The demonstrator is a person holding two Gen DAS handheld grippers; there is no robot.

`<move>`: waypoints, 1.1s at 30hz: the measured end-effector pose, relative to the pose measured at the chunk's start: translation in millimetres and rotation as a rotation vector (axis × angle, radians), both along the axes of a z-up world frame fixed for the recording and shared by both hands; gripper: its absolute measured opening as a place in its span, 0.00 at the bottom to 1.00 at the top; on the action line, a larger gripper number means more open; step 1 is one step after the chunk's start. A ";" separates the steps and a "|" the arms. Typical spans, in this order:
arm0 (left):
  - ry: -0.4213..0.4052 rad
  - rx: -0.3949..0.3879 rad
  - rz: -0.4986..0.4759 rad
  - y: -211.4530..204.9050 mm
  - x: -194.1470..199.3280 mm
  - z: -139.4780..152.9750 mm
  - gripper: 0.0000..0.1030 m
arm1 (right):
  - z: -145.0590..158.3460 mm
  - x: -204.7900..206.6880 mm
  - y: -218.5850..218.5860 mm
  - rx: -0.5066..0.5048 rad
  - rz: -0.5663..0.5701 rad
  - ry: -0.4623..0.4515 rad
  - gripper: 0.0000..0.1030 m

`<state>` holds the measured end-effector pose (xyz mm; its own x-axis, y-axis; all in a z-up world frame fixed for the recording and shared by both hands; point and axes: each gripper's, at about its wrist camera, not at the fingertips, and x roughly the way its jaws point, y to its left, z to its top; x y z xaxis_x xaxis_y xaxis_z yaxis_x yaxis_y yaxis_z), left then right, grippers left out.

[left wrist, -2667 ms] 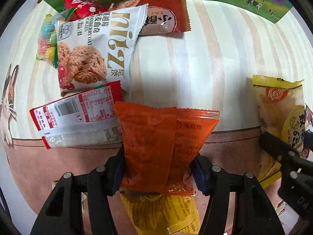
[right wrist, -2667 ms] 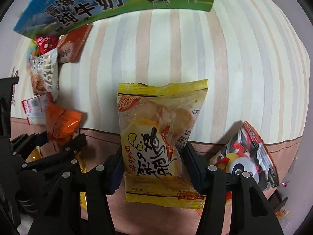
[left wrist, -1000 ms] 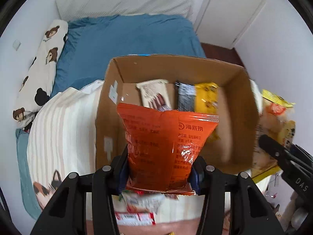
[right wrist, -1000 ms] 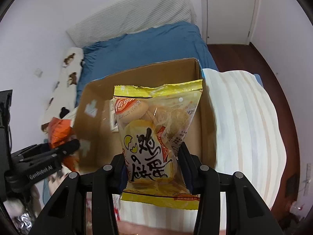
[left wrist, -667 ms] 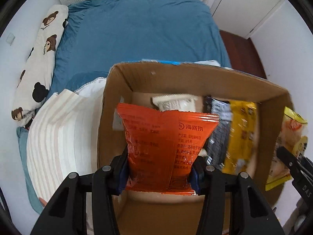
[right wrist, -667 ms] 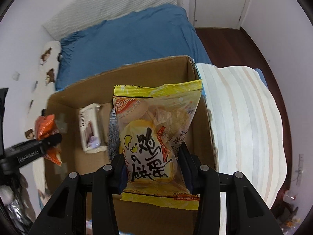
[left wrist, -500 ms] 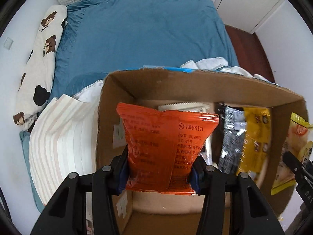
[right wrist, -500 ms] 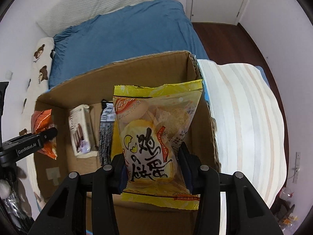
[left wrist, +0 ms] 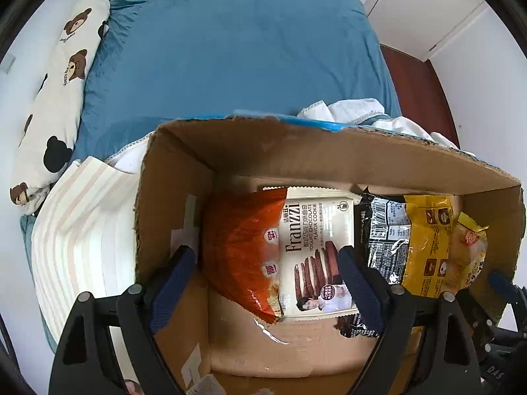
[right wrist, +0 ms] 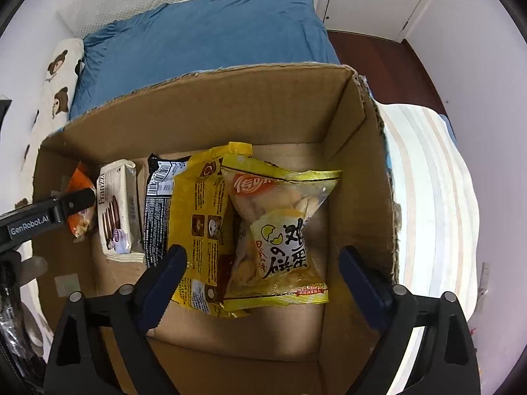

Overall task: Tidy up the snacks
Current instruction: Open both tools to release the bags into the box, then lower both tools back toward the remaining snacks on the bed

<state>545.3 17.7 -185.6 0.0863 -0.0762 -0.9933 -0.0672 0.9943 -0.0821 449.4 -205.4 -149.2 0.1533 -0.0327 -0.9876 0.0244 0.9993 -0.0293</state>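
An open cardboard box [left wrist: 329,151] [right wrist: 230,98] holds several snack packs. My left gripper [left wrist: 265,263] is open and empty above the box's left end. Below it lies the orange pack [left wrist: 240,247] [right wrist: 79,197], next to a white Franzzi cookie pack [left wrist: 316,250] [right wrist: 117,210]. My right gripper [right wrist: 260,263] is open and empty above the box's right part. Below it lies the yellow egg-crisp pack [right wrist: 280,230] [left wrist: 471,256], resting partly on a yellow pack [right wrist: 201,223] [left wrist: 425,243] and beside a black pack [right wrist: 158,210] [left wrist: 382,233].
The box stands on a striped cloth [left wrist: 82,223] [right wrist: 428,197] beside a bed with a blue sheet [left wrist: 230,49] [right wrist: 204,33] and a bear-print pillow [left wrist: 59,98]. A white door and dark wood floor [right wrist: 372,49] are at the far right.
Both grippers have opened and dropped their packs into the box: the orange pack at the left end, the yellow egg-crisp pack at the right. Both grippers have moved closer over the box.
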 end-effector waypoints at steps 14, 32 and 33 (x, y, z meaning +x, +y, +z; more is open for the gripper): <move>-0.116 0.028 -0.011 -7.3 -43.9 38.1 0.86 | 13.5 -34.3 11.7 0.010 0.016 -0.060 0.95; -0.451 0.104 0.006 -20.7 -197.3 134.0 0.86 | 97.4 -173.9 24.1 -0.004 0.035 -0.339 0.95; -0.468 0.103 0.006 -21.5 -206.9 139.9 0.86 | 102.9 -182.6 23.8 0.001 0.035 -0.354 0.95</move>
